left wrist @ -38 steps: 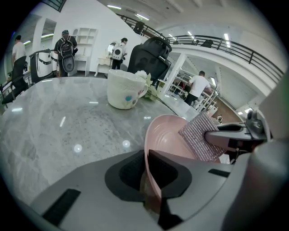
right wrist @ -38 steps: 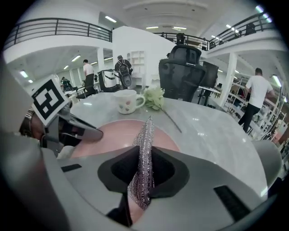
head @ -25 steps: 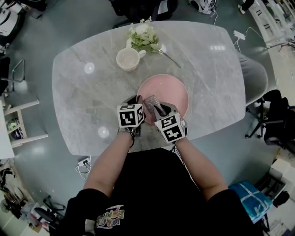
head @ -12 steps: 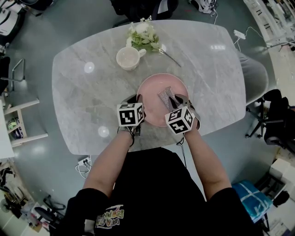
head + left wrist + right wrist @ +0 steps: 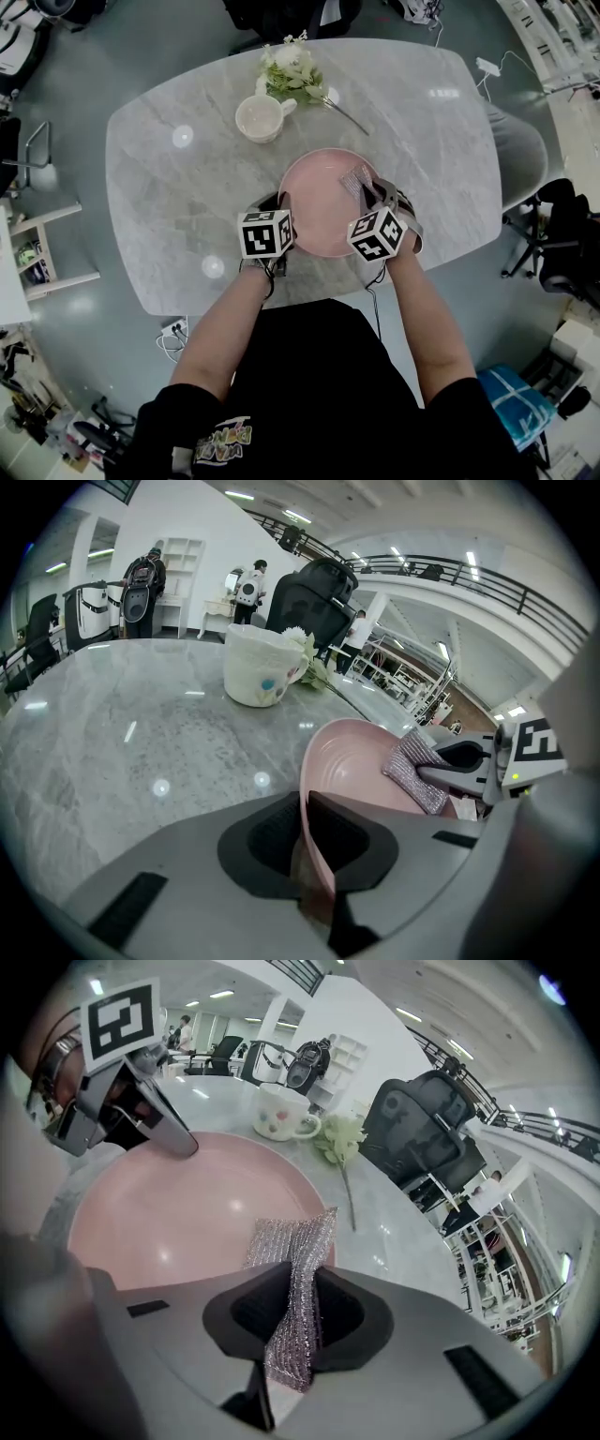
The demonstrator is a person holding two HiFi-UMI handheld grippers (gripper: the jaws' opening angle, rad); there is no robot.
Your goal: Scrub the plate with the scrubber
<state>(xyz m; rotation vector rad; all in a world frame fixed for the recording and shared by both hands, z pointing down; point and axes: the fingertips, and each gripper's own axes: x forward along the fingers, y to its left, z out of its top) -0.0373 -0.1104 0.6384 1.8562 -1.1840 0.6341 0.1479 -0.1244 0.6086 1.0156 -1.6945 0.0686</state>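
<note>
Left gripper point(image 5: 305, 841) nips the pink plate point(image 5: 319, 202) by its rim; right gripper point(image 5: 295, 1321) is clamped on the scrubber point(image 5: 292, 1241).

Each pair of jaws is drawn in tight, with only the held thing between them: the left on the plate's near-left edge, the right on one end of the silvery mesh scrubber, whose free end lies on the plate's inner surface close to its right rim. The plate sits at the near side of a grey marbled table point(image 5: 169, 187), in front of the person. Farther back on the table stand a cream mug point(image 5: 261, 119) and, just beyond it, a small bunch of pale flowers point(image 5: 292, 73), well apart from the plate. Around the table are a grey floor, dark office chairs and white shelving, and the gripper views show a railed upper gallery and people standing far off.
</note>
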